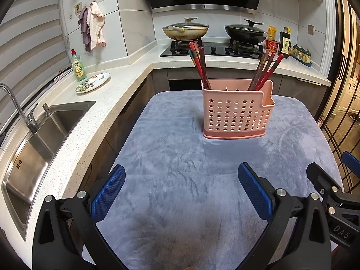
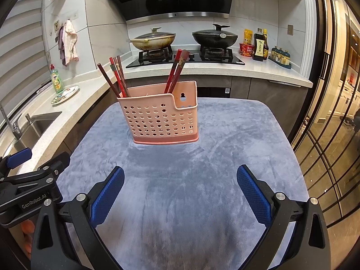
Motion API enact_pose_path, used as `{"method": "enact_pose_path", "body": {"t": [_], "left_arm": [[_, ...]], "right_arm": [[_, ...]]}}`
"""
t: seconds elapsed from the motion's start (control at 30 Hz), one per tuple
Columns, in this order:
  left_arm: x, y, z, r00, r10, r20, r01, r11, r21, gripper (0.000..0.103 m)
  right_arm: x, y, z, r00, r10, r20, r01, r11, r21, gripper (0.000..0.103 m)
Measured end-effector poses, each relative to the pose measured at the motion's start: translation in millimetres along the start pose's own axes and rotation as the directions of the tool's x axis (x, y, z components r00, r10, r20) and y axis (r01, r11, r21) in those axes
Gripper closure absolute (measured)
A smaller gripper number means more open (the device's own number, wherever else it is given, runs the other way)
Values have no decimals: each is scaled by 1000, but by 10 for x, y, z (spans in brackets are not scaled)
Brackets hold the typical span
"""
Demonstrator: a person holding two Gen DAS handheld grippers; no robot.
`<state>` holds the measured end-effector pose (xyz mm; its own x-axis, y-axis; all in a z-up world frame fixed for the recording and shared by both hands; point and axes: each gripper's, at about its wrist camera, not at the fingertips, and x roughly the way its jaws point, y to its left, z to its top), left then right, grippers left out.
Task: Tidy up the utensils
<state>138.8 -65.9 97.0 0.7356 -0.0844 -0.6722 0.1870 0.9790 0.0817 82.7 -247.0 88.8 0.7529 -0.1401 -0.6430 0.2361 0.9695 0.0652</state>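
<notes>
A pink perforated utensil holder (image 1: 238, 114) stands upright on a grey-blue plush cloth (image 1: 180, 168); it also shows in the right wrist view (image 2: 160, 118). Red and dark chopsticks lean out of its left end (image 1: 199, 63) and its right end (image 1: 266, 70); the right wrist view shows the same two bunches, left (image 2: 114, 76) and right (image 2: 176, 69). My left gripper (image 1: 181, 191) is open and empty, low over the cloth's near side. My right gripper (image 2: 180, 191) is open and empty beside it, equally short of the holder.
A steel sink (image 1: 38, 144) and tap (image 1: 15, 105) lie left, with a dish-soap bottle (image 1: 78, 66) and a patterned plate (image 1: 93, 82) on the counter. Two lidded woks (image 1: 185, 30) (image 1: 245, 30) sit on the hob behind. Sauce bottles (image 1: 284, 42) stand right. A glass door (image 2: 333, 112) is right.
</notes>
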Motion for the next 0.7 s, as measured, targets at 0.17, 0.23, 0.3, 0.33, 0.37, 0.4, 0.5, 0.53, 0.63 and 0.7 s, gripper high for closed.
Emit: {"method": "enact_pose_path", "body": {"t": [0.17, 0.23, 0.3, 0.33, 0.37, 0.4, 0.5, 0.53, 0.63, 0.7], "left_arm": [[10, -8, 3, 1000, 1, 0, -1, 1000, 2, 7], [12, -10, 4, 1000, -1, 0, 1, 1000, 0, 7], [10, -11, 5, 1000, 0, 0, 0, 1000, 2, 7], [9, -9, 5, 1000, 0, 1, 0, 1000, 1, 7], [19, -17, 5, 1000, -1, 1, 1, 1000, 2, 7], [18, -15, 5, 1000, 0, 1, 0, 1000, 2, 7], [8, -9, 6, 1000, 0, 0, 0, 1000, 1, 7], [18, -17, 7, 1000, 2, 1, -2, 1000, 1, 7], [61, -24, 32, 1000, 1, 2, -1, 1000, 0, 7], [68, -26, 35, 1000, 2, 4, -2, 1000, 0, 7]], "right_arm": [[7, -4, 4, 1000, -2, -2, 2, 1000, 1, 6], [27, -3, 8, 1000, -2, -4, 2, 1000, 2, 6], [27, -6, 9, 1000, -1, -4, 1, 1000, 2, 6], [30, -6, 8, 1000, -1, -4, 1, 1000, 3, 6], [29, -7, 9, 1000, -1, -4, 1, 1000, 4, 6], [36, -6, 10, 1000, -1, -5, 1, 1000, 3, 6], [35, -8, 12, 1000, 0, -5, 0, 1000, 4, 6], [38, -6, 11, 1000, 0, -5, 0, 1000, 3, 6], [40, -3, 11, 1000, -1, -5, 1, 1000, 1, 6], [60, 2, 9, 1000, 1, -6, -1, 1000, -1, 6]]}}
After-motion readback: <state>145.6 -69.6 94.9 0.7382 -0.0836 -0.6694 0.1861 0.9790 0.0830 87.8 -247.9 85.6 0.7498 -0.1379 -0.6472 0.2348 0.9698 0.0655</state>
